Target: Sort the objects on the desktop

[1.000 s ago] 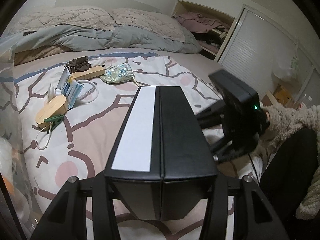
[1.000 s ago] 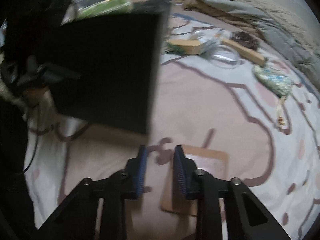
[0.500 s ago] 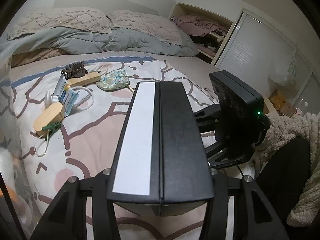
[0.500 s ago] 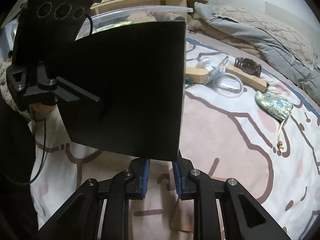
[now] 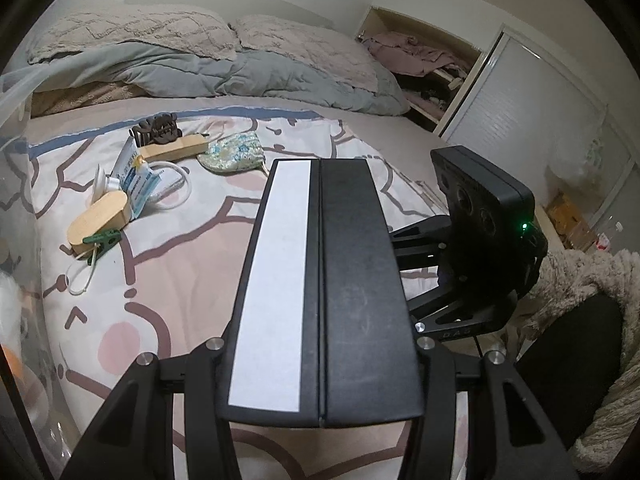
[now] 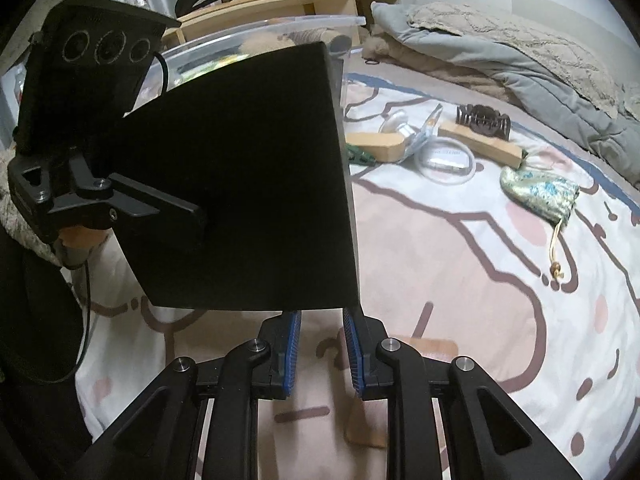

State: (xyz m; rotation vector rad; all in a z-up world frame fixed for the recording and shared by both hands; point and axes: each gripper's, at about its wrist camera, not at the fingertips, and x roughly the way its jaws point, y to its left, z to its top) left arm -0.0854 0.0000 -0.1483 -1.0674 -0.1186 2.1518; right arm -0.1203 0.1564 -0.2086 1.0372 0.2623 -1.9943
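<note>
Well, where is the black box (image 5: 320,260) now, asks the first speaker.

It is in the air over the bed (image 5: 180,280), answers the second. The left tongs (image 5: 318,344) are closed on it, one finger on each broad side, and the narrow side with the white strip looks up at the camera.

And the right tongs (image 6: 320,320)?

They stand just under the lower edge of the box. The blue pads (image 6: 294,336) are a little apart and only the bed cover shows between them, so they hold nothing. Whether the tips touch the box, she cannot tell.

Why are they so near?

Probably to support the box or to take it over; it looks heavy for one grip.

And the rest?

The wooden case (image 5: 98,220), green peg (image 5: 104,239), hair claw (image 5: 158,130) and floral pouch (image 5: 234,154) lie together further up the bed, not yet sorted. The clear plastic bin (image 6: 260,28) behind the box seems to be the place for them.
</note>
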